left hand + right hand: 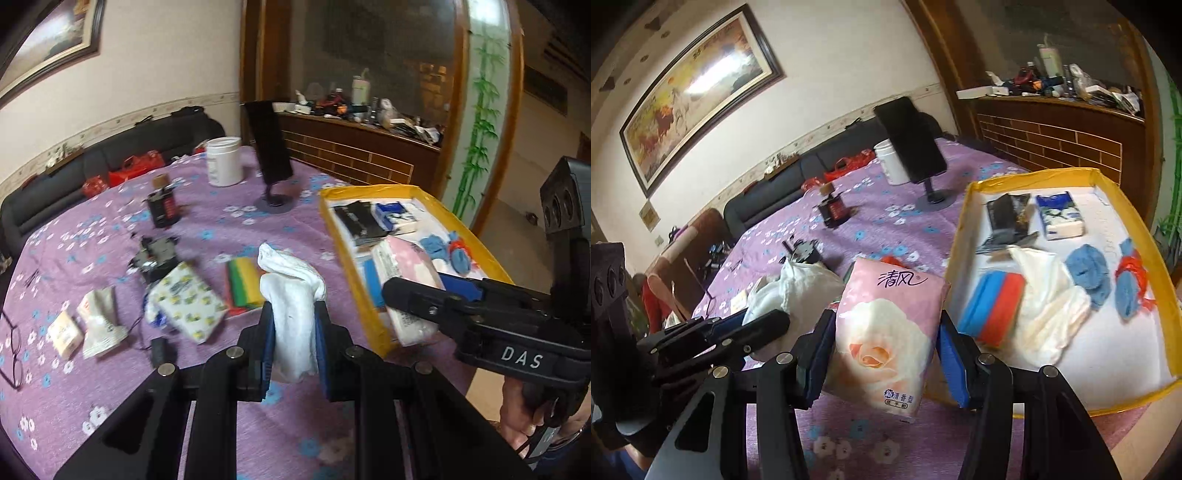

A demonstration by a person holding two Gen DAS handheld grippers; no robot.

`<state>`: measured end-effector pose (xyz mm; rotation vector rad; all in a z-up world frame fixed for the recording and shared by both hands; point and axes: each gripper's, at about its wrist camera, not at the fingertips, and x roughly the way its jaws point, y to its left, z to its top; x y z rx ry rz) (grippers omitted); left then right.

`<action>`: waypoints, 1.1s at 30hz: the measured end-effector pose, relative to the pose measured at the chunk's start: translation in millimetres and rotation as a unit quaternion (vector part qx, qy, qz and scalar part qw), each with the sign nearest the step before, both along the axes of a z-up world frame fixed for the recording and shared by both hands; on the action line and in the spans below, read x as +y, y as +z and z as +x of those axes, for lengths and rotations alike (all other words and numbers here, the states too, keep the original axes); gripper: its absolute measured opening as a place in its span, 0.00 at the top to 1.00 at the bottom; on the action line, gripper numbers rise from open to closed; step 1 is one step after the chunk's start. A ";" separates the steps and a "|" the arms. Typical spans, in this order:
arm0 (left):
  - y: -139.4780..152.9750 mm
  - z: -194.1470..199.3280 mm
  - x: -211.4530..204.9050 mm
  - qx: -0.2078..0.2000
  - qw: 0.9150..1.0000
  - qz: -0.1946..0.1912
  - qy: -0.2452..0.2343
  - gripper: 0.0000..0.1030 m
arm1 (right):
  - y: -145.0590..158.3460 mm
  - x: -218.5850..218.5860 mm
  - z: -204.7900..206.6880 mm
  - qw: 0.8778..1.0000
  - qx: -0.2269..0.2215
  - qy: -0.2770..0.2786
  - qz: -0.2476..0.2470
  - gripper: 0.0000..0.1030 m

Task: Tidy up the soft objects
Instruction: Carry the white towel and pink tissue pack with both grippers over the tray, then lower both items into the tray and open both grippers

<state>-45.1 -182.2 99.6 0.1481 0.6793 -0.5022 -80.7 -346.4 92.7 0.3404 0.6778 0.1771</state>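
A purple flowery cloth [229, 229] covers the table, with a dark sofa [74, 177] and a big painting [698, 88] behind. The left gripper [293, 325] squeezes a white towel [291, 295] above the cloth; the right gripper [886, 347] squeezes a pink tissue pack [886, 332] by the yellow tray [1167, 295]

"DAS" is printed in white on the right gripper [406, 295] body, at four o'clock. "清风" is printed in purple on the pink tissue pack [886, 332], with "清香型" lower down.
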 end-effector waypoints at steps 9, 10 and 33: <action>7.0 3.9 -62.1 -0.005 0.999 0.011 -0.049 0.81 | 13.5 -52.3 -7.8 0.999 -0.016 -0.051 0.005 0.44; 8.1 5.5 -68.5 -0.003 0.998 0.010 -0.054 0.81 | 16.1 -57.3 -7.3 0.998 -0.018 -0.056 0.003 0.44; -6.6 91.1 -201.4 0.074 0.991 0.012 -0.108 0.81 | 30.3 -211.7 81.3 0.987 0.063 -0.144 -0.015 0.44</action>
